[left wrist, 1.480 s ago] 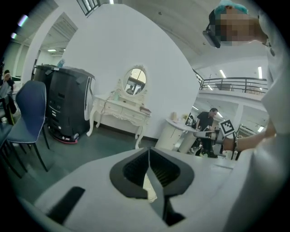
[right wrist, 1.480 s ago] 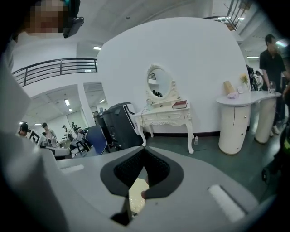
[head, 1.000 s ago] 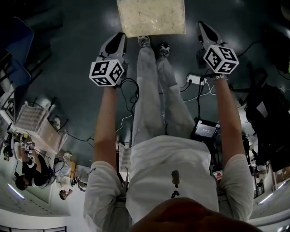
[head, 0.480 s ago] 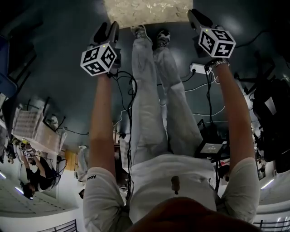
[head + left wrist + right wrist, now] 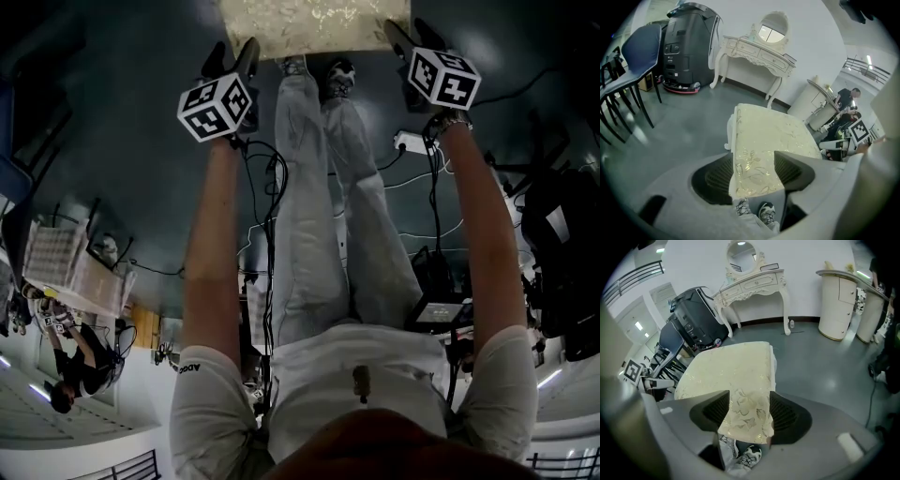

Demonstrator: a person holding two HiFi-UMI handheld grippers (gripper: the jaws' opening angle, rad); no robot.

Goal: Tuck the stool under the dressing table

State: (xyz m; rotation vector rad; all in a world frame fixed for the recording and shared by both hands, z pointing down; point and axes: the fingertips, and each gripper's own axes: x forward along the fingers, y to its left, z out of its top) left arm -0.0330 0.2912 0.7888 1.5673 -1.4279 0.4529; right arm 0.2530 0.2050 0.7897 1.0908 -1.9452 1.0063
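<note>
The stool has a cream, gold-patterned cushion and stands on the dark floor just beyond my feet. My left gripper is at its near left corner, and my right gripper is at its near right corner. In the left gripper view the cushion's near edge lies between the left gripper's opening jaws. In the right gripper view the cushion lies likewise between the right gripper's opening jaws. Neither pair of pads visibly presses on it. The white dressing table with an oval mirror stands against the far wall.
A black machine and dark chairs stand left of the dressing table. A curved white cabinet stands to its right. My shoes are at the stool's near edge. A power strip and cables lie on the floor.
Both grippers have sunk toward the stool's near corners. Their jaws, nearly shut earlier, now stand wide astride the cushion's edge.
</note>
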